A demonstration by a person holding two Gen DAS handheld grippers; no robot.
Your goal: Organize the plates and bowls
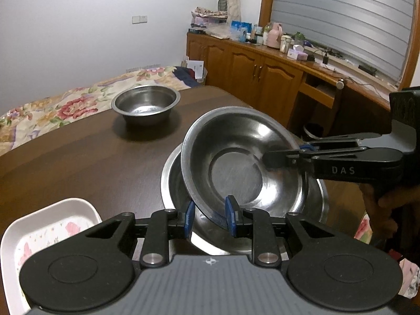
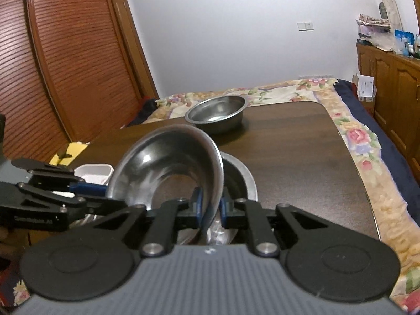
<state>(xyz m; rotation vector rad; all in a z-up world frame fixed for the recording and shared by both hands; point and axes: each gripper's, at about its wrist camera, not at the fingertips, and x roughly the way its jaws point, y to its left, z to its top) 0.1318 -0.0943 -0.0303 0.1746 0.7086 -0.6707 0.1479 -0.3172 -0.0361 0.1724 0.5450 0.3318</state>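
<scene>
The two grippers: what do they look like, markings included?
Both match. Left gripper and right gripper have black linkage arms, blue finger pads, round black discs, silver pivot bolts and a ribbed grey body. White "DAS" lettering shows on the right one's side. No cables or sleeves visible.

We record a tilted bowl raised over a wider dish that rests on the table, its rim caught at the near side between the fingers of the left gripper and at its right side by the right gripper. Behind these, well apart toward the far edge, a deep bowl stands upright on the table. At near left lies a tray, and beyond the table we note a bed.
</scene>
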